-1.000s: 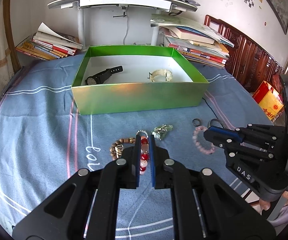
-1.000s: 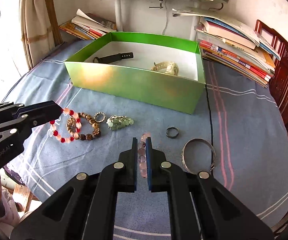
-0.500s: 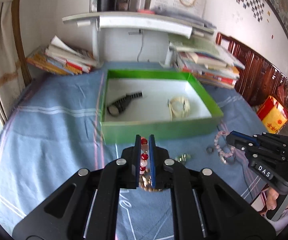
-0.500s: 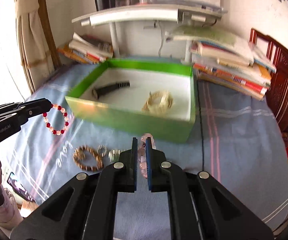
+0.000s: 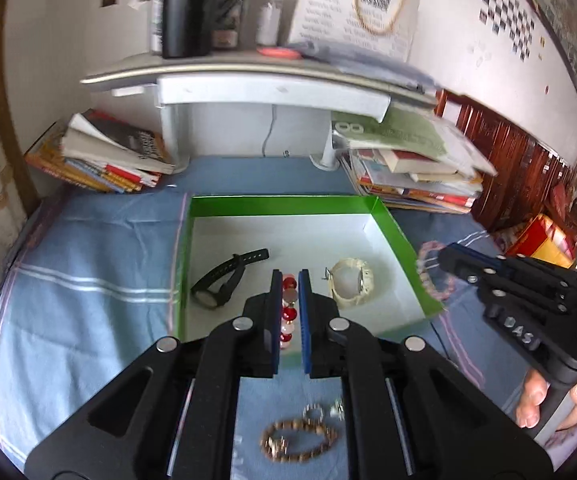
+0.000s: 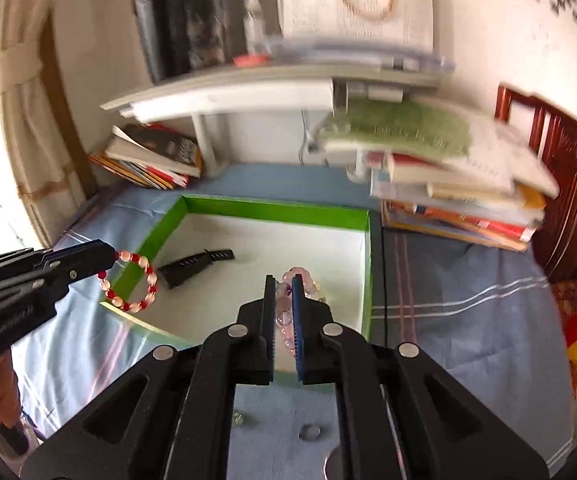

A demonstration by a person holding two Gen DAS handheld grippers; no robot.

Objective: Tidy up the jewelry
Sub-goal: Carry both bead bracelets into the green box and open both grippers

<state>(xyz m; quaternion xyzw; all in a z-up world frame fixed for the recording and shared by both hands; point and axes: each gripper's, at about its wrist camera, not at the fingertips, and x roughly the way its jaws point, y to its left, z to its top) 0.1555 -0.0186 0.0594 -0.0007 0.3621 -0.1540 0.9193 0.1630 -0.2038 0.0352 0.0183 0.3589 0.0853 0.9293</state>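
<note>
**Two bead bracelets carried over the green box**

The red-and-white beaded bracelet (image 6: 130,282) looked light and limp, a loop of hard round beads on a cord. It would likely swing and sag from any single hold, and smooth beads could slip unless pinched across the strand. The pale pink beaded bracelet (image 6: 294,304) seemed much the same: small, light, floppy, best taken by squeezing one short stretch of beads.

The left hand-held gripper (image 5: 289,304) had its blue-padded jaws pressed nearly together, pinching the red-and-white bracelet, which hung in the air at the near left corner of the shallow green cardboard box with a white floor (image 5: 392,232). The right hand-held gripper (image 6: 284,312) was likewise clamped, on the pink bracelet, above the near right part of the box.

Inside the box lay a black wristwatch with a rubber strap (image 5: 224,280) on the left and a cream-coloured wristwatch (image 5: 352,280) on the right. A brown wooden bead bracelet (image 5: 296,440) remained on the tabletop, on the blue striped cloth (image 5: 80,280), nearer than the box.
</note>
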